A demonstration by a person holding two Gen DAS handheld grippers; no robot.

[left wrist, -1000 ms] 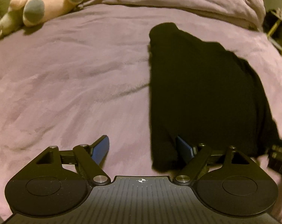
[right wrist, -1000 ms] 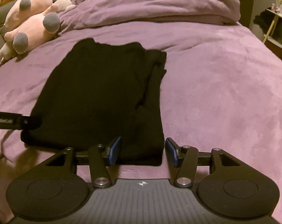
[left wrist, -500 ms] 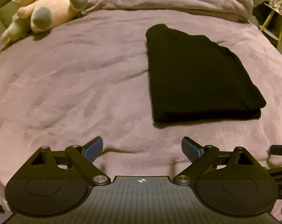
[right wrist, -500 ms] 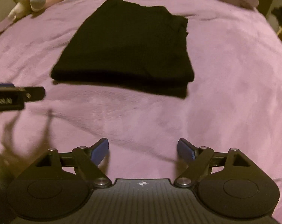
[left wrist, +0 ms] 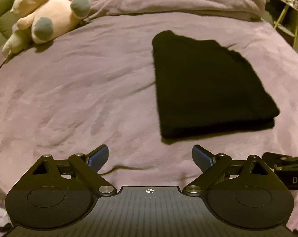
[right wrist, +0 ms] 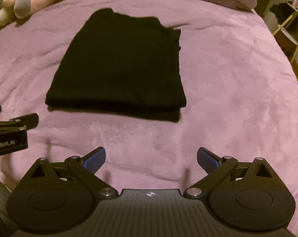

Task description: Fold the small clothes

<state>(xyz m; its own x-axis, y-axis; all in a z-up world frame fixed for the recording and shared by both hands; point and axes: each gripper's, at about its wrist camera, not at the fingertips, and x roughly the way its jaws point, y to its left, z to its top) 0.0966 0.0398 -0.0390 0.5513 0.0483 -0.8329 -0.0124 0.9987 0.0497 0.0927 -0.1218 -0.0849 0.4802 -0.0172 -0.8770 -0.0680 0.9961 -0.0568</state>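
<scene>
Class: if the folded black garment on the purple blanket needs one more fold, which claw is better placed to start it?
Probably the right claw: the folded black garment lies almost straight ahead of it. For the left claw, it sits off to the right. Both are open and clear of the purple blanket.

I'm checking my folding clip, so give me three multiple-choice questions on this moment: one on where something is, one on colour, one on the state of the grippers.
1. Where does the plush toy lie from the folded garment?
A. far left
B. on top
C. near right

2. The garment's colour?
A. white
B. black
C. red

3. The left hand-held gripper and right hand-held gripper are:
A. both shut on cloth
B. one open
C. both open, empty

Answers: A, it sits in the bed's far left corner; B, dark on the purple blanket; C, the blue pads stand wide apart, clear of the cloth.
</scene>
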